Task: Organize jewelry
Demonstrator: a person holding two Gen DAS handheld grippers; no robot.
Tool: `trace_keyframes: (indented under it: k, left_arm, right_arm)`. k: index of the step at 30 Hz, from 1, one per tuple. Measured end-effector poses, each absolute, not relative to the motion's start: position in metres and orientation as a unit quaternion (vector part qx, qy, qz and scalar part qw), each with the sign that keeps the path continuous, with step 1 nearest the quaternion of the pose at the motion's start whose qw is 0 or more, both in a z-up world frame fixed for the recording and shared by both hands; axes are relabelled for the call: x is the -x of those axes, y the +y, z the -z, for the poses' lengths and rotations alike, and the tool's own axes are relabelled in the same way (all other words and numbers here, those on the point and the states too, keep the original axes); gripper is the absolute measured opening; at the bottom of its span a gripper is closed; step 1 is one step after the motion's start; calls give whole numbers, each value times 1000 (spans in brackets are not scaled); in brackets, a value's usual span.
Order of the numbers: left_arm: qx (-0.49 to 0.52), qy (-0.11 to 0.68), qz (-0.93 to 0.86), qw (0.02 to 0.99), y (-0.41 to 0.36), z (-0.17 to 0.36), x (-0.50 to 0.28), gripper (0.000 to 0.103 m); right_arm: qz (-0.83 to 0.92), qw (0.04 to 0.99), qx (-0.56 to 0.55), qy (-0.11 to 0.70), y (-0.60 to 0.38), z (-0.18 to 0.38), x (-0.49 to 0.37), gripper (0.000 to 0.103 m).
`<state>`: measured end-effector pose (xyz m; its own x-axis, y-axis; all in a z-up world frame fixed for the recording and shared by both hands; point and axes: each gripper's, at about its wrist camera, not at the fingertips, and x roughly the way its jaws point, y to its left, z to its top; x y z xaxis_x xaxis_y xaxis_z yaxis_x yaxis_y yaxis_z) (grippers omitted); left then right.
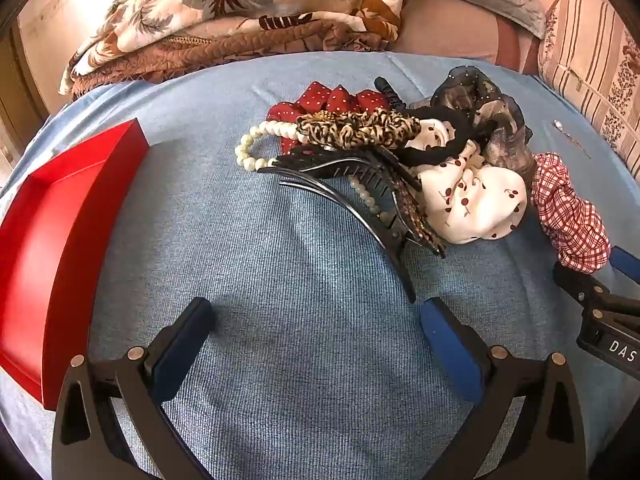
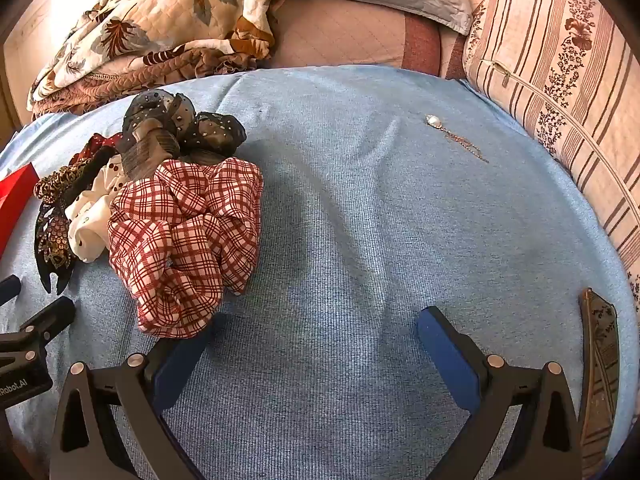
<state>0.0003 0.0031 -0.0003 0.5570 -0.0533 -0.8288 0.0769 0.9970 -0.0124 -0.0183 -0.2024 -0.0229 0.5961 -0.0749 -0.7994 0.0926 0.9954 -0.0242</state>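
On blue bedspread (image 1: pixel 280 340) beside quilt (image 1: pixel 224 12) and pillow (image 2: pixel 560 80), both tools (image 1: pixel 316 316) (image 2: pixel 316 324) spread wide, gripping nothing

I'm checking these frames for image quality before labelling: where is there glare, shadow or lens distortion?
Left wrist view: sunlight blows out the top-left corner, the red box bows with fisheye curvature, and the open left gripper casts soft shadows on the blue cloth. Right wrist view: similar top-left glare, the striped pillow curves, edges vignette dark, and the plaid scrunchie stays sharp.
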Motion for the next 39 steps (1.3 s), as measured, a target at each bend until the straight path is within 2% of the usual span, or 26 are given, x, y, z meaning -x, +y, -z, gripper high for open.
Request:
trace_keyframes:
  k: [1, 23, 29, 33, 39]
  left_arm:
    - [-36, 467, 24, 883, 0, 0, 0, 103]
    - [-38, 486, 45, 872, 3, -2, -5, 103]
    - [-38, 477, 47, 877, 9, -5, 22, 103]
    - [-33, 473, 23, 880, 20, -11, 48, 103]
    - [-38, 401, -11, 915, 39, -45, 103, 103]
  right_arm:
    - [47, 893, -11, 447, -203, 23, 19, 103]
    - [45, 892, -15, 449, -198, 24, 20, 103]
    - [43, 880, -47, 471, -205, 24, 32, 103]
    - [50, 882, -27, 468, -200, 23, 50, 103]
    - [74, 892, -14, 446, -197, 18, 79, 103]
